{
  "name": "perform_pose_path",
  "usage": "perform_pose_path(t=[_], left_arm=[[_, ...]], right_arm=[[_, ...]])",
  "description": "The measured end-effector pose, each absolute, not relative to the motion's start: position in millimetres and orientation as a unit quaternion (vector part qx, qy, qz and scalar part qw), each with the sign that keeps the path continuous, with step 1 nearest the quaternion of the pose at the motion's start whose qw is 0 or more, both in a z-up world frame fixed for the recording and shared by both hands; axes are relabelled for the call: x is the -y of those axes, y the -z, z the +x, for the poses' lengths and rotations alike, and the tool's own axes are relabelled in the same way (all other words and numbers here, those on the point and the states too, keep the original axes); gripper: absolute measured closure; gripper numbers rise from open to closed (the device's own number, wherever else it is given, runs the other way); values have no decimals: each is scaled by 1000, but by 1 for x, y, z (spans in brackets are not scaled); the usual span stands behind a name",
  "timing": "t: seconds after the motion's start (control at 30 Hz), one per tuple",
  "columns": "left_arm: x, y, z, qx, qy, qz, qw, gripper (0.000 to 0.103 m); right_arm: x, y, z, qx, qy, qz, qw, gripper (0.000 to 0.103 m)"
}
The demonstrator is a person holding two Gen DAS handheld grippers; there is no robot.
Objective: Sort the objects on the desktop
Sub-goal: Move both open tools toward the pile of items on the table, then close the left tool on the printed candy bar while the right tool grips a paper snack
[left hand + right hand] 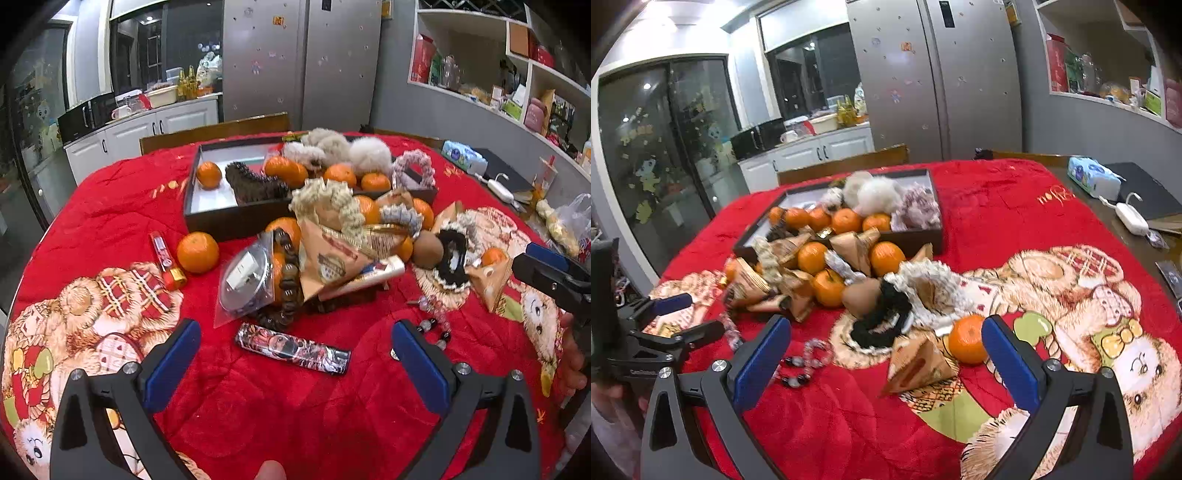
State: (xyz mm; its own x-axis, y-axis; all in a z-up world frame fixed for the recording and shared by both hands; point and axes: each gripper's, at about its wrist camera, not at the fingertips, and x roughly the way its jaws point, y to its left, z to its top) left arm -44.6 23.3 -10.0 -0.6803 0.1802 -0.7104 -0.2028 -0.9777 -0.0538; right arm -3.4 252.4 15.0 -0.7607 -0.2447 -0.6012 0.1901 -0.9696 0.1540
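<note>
- My left gripper (295,354) hangs above the red blanket (258,413) on the worktop, jaws wide apart and holding nothing.
- Out past my left jaw lies a lone orange (197,252), just beside a small red wrapped stick (165,260).
- Between my left jaws, slightly ahead of the tips, a dark printed packet (291,349) lies flat across the gap, touching neither jaw.
- Further ahead sits the pile: a clear bag (245,280), a string of brown beads (286,273), paper pouches and oranges, with the black tray (236,218) behind it.
- My right gripper (886,358) also has its jaws spread apart, empty.
- Just inside its left jaw lies a glass bead bracelet (809,360); a brown paper pouch (918,363) sits mid-gap.
- An orange (967,339) rests just beside the inner face of my right jaw; whether they touch, I cannot tell.
</note>
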Motion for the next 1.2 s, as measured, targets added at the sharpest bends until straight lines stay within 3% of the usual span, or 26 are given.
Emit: perform_pose_path(t=[0.83,1.1,1.2], left_arm=[[-34,47,-65,-51,-886,-448,104,0],[-34,49,-64,-49,-887,-448,103,0],[-34,50,-64,-50,-887,-448,102,0]], right_arm=[[-257,23,-15,58,913,389,111,0],[-259,31,-20,70,905,407,107,38],[-262,33,-23,76,903,411,100,43]])
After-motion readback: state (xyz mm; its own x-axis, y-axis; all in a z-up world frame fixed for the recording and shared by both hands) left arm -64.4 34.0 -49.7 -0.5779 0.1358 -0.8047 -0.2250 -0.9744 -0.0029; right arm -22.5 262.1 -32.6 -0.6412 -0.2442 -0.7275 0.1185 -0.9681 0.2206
